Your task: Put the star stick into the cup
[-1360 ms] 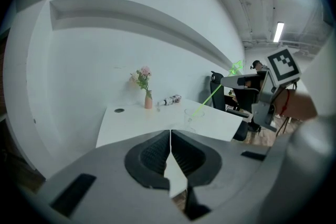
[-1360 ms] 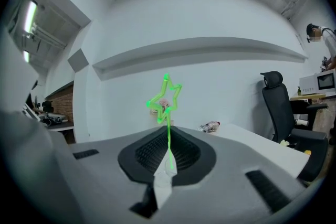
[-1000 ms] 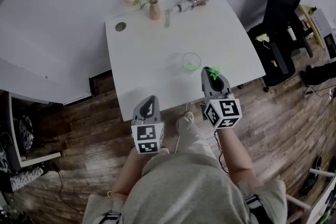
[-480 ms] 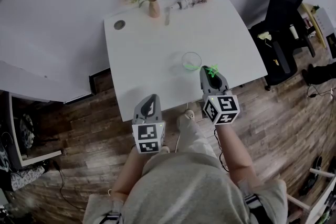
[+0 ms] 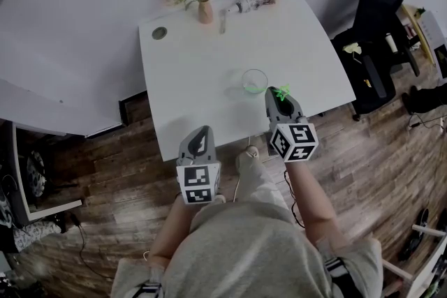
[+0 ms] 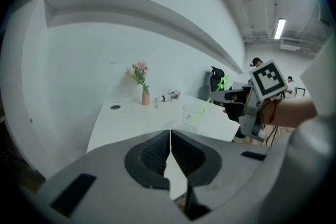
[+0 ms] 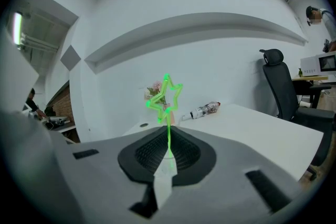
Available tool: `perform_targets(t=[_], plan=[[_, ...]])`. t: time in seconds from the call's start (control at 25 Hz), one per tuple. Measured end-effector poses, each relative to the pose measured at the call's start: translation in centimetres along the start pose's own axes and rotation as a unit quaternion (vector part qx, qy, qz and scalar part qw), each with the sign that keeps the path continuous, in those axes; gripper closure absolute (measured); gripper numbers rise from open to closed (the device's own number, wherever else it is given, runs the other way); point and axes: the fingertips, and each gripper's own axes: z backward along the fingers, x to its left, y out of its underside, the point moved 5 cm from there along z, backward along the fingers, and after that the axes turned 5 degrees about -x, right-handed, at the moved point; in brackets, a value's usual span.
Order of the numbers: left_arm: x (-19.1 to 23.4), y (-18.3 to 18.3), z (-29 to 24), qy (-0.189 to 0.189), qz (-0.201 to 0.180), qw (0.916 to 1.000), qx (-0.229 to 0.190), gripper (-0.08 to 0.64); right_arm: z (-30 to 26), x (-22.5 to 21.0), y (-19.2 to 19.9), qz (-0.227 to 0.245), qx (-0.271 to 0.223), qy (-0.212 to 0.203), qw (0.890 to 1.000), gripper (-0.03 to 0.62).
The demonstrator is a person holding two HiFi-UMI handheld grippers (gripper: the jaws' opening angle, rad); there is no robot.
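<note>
I'm clamping the stick (image 7: 167, 93) in the right gripper (image 7: 168, 140), its tip poking into the cup (image 6: 193, 115), and the left gripper (image 6: 170, 147) is sitting closed and empty.

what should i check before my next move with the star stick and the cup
1. Right hand-held gripper shut on the star stick: ok.
2. Stick's lower end inside the cup: ok, green shows within the rim.
3. Cup upright on the table: ok.
4. Left hand-held gripper shut, empty, apart from the cup: ok.
5. Stick tip touching the cup's bottom: cannot tell.
</note>
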Motion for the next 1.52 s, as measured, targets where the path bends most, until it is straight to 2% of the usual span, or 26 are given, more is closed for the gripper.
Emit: perform_targets(t=[0.88, 1.28, 1.52], plan=[[-1.0, -0.2, 2.3, 0.002, -0.003, 0.9999, -0.01, 0.551, 0.9, -1.9, 0.8, -0.015, 0.025, 0.034, 0.999, 0.558], [-1.7, -0.2, 4.6, 0.003, -0.003, 0.9999, -0.016, 0.551, 3.2, -1.1, 1.0, -0.019, 0.031, 0.036, 0.999, 0.537], [-1.9, -0.3, 6.4, 0.007, -0.007, 0.9997, -0.022, 0.551, 5.9, 0.2, 0.4, -0.022, 0.018, 0.041, 0.999, 0.537]])
